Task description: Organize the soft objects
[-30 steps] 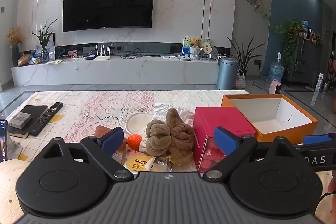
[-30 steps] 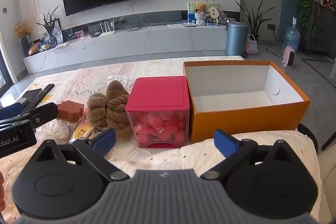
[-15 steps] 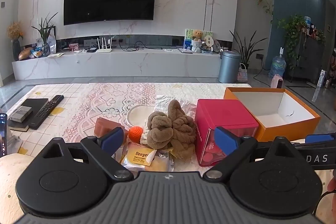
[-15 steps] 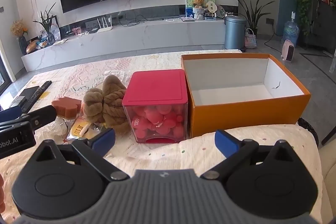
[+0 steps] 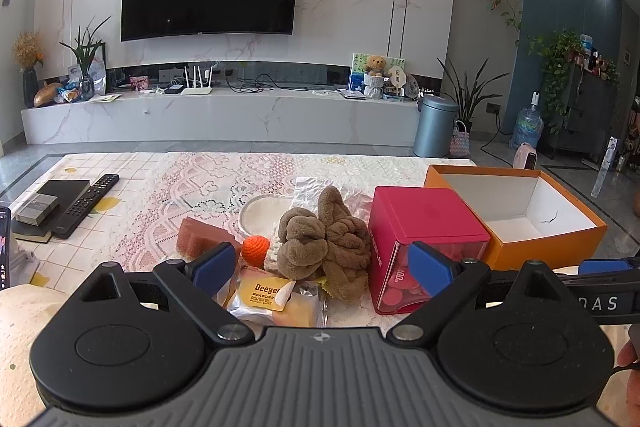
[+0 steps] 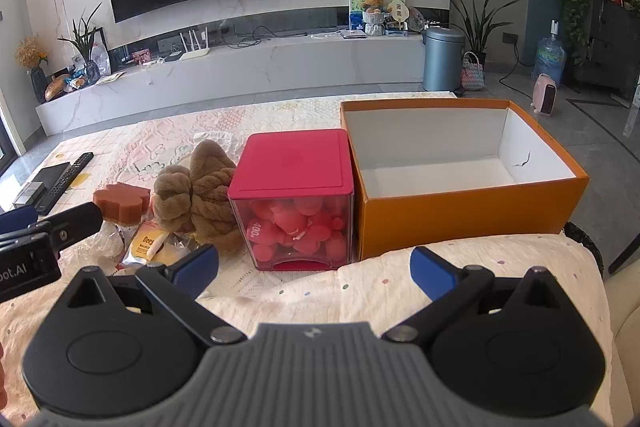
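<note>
Hovering at worktop near edge: left gripper [image 5: 320,265] and right gripper [image 6: 314,269], fingers spread, empty. Knotted brown plush towel [image 5: 324,243] mid-worktop beside red-lidded clear cube [image 6: 296,199]; open orange cardboard box [image 6: 460,179] at right edge, likely destination.

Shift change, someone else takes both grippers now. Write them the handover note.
Left gripper: open, holding nothing, aimed at the pile.
Right gripper: open, holding nothing, low over the near table edge.
Orange box: open, nothing in it, right of the pink-lidded container.
Left of that container lie the brown knotted towel, orange ball, brown sponge and yellow packets.
Done: nothing sorted yet.
Left: probably move the soft items into the box, towel first.
</note>
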Demonstrator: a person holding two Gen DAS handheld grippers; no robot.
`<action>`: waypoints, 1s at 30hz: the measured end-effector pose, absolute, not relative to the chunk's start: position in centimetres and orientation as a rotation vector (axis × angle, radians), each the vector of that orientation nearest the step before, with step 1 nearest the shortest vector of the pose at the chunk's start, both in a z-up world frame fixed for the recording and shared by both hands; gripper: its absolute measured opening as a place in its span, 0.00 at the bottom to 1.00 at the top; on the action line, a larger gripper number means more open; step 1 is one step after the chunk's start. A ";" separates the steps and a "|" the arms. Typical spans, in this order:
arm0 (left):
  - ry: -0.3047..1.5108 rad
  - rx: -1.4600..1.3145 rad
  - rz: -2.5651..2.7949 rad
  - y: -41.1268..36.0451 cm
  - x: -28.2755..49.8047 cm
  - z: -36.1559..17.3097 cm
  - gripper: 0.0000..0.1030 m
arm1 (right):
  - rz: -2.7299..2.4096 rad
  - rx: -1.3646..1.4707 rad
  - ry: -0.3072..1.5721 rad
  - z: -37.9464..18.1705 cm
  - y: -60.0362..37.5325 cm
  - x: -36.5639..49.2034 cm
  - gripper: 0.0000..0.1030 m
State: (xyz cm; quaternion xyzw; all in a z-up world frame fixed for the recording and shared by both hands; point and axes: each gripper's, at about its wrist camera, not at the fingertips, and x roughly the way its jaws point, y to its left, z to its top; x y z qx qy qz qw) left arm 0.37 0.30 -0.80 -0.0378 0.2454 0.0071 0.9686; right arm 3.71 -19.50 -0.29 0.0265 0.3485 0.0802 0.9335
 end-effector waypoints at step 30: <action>0.500 -0.100 0.013 0.7 0.2 -1.1 1.00 | 0.156 0.031 0.730 -0.4 -18.7 3.8 0.97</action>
